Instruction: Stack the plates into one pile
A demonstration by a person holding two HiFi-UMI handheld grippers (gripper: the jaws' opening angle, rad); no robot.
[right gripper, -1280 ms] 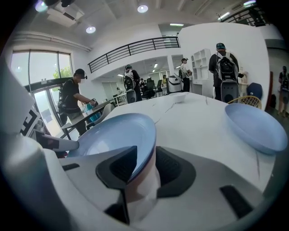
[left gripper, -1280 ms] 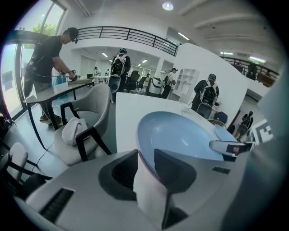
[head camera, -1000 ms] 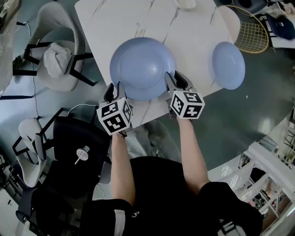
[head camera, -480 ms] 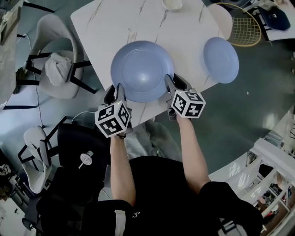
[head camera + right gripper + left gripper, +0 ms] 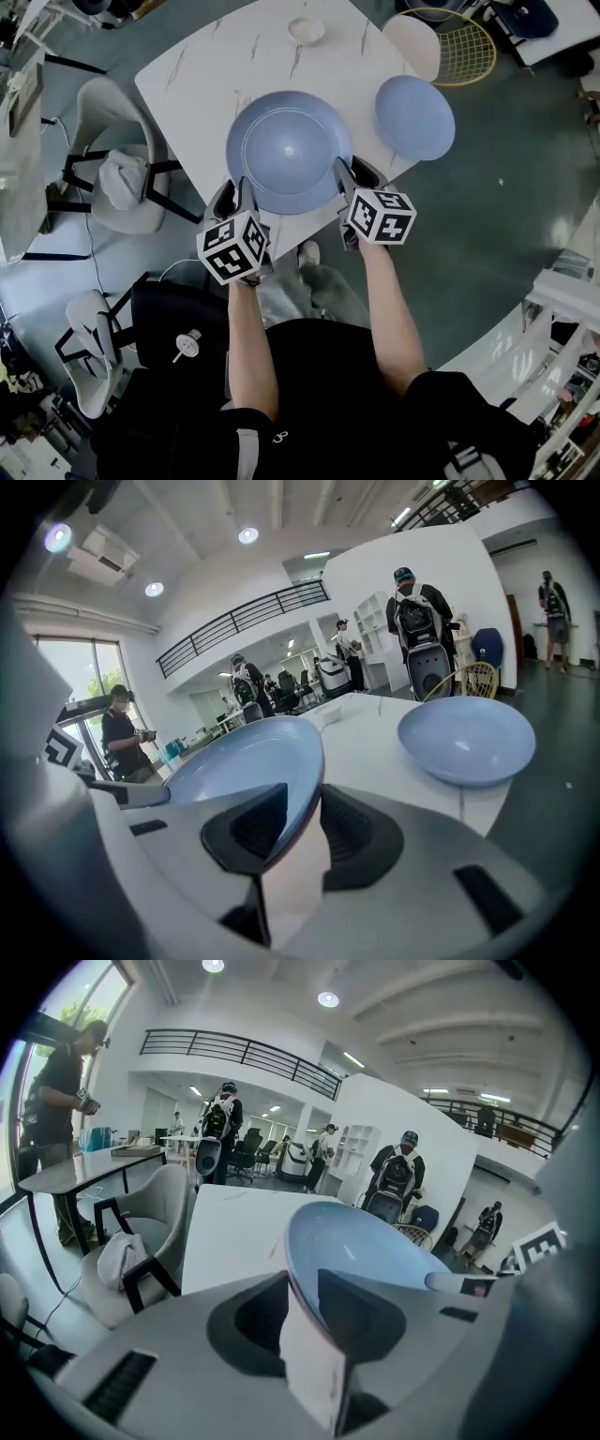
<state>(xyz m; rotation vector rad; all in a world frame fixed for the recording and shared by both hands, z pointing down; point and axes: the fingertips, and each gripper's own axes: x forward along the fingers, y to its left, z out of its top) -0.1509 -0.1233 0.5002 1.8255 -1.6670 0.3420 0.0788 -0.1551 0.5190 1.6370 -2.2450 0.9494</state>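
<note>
Judging from how things lie, the stacking is taken to be begun but not finished: no pile has been formed, and two plates are seen well apart. The large blue plate (image 5: 289, 150) is held by its near rim from both sides. It appears to be raised a little off the white tabletop (image 5: 202, 80) and slightly tilted, though the gap beneath it cannot be made out for certain. Its left edge is pinched by the left claw (image 5: 234, 192), whose jaws have just been closing onto the rim. Its right edge is pinched by the right claw (image 5: 354, 175), whose jaws have been drawn in and then eased by a touch, with the rim between the pads. The smaller blue plate (image 5: 415, 116) is seen lying at the far right corner of the tabletop, untouched. A small pale dish (image 5: 307, 30) is also seen at the far edge. What is left is judged to be the joining of the two plates, so one must be carried across and set on the other.
</note>
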